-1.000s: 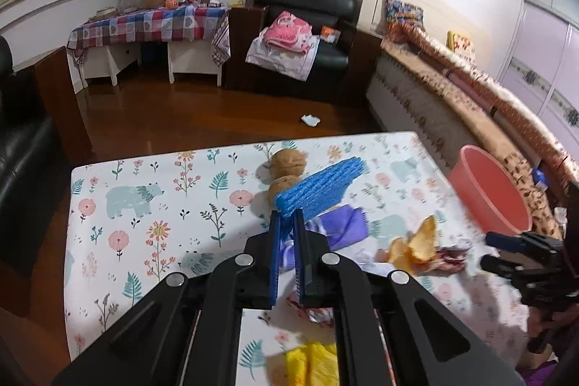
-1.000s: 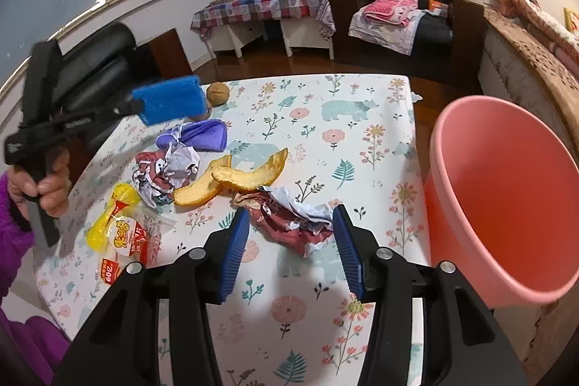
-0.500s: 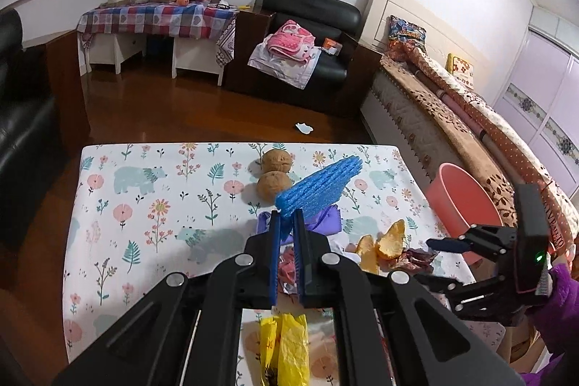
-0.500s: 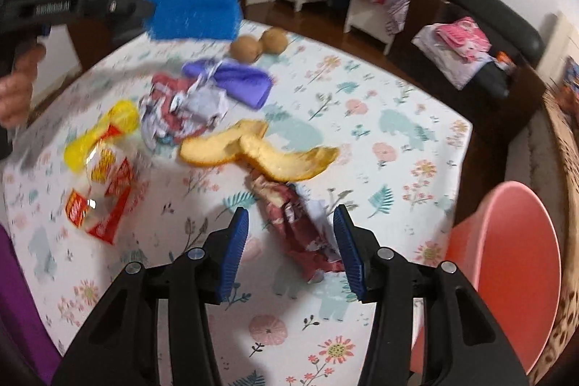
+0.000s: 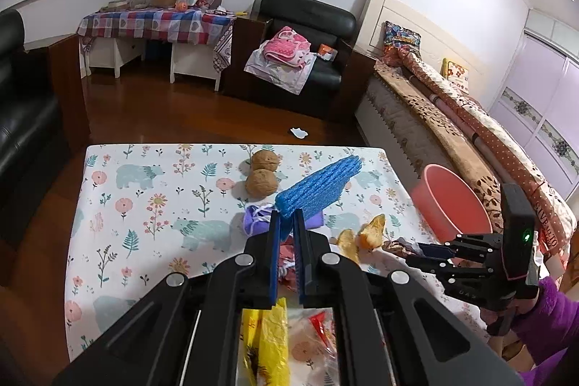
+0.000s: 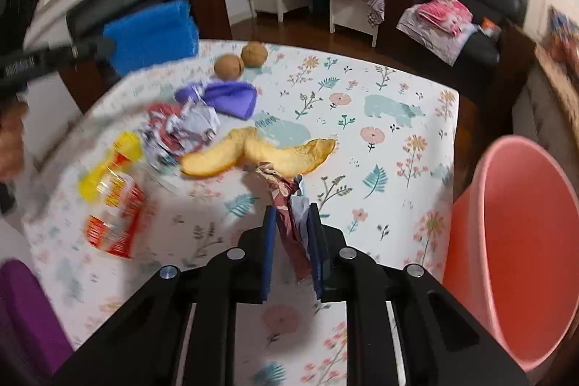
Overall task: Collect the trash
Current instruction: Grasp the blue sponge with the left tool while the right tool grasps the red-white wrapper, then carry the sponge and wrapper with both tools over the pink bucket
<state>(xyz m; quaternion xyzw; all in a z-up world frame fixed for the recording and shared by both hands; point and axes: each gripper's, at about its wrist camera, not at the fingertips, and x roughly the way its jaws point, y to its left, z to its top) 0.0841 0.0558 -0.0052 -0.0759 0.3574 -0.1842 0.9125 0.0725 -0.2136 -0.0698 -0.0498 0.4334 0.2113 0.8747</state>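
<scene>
1. The counter (image 6: 398, 89) is wearing a white cloth with flowers and bears, and it is filling the middle of both views.
2. The pink bin (image 6: 521, 234) is standing at the right edge of the right wrist view, just beside the counter's edge. In the left wrist view it is sitting at middle right (image 5: 452, 201).
3. The left gripper (image 5: 286, 227) is reaching up from the bottom middle of its view. Its fingers are squeezing tight on a blue foam piece (image 5: 318, 187), which is sticking up and to the right above the counter. In the right wrist view the foam is showing blurry at upper left (image 6: 152, 35).
4. The right gripper (image 6: 291, 223) is coming up from the bottom middle of its view. Its fingers are pinching a crumpled red wrapper (image 6: 286, 201), whose far end is touching the orange peel.
5. The orange peel (image 6: 253, 154) is lying in the middle of the right wrist view.
6. A yellow and red snack bag (image 6: 112, 205) is lying at middle left, blurry.
7. A crumpled red and white wrapper (image 6: 181, 129) is sitting just left of the peel.
8. A purple wrapper (image 6: 224, 96) is lying just above that.
9. Two walnuts (image 6: 240, 60) are sitting side by side, touching, above the purple wrapper.
</scene>
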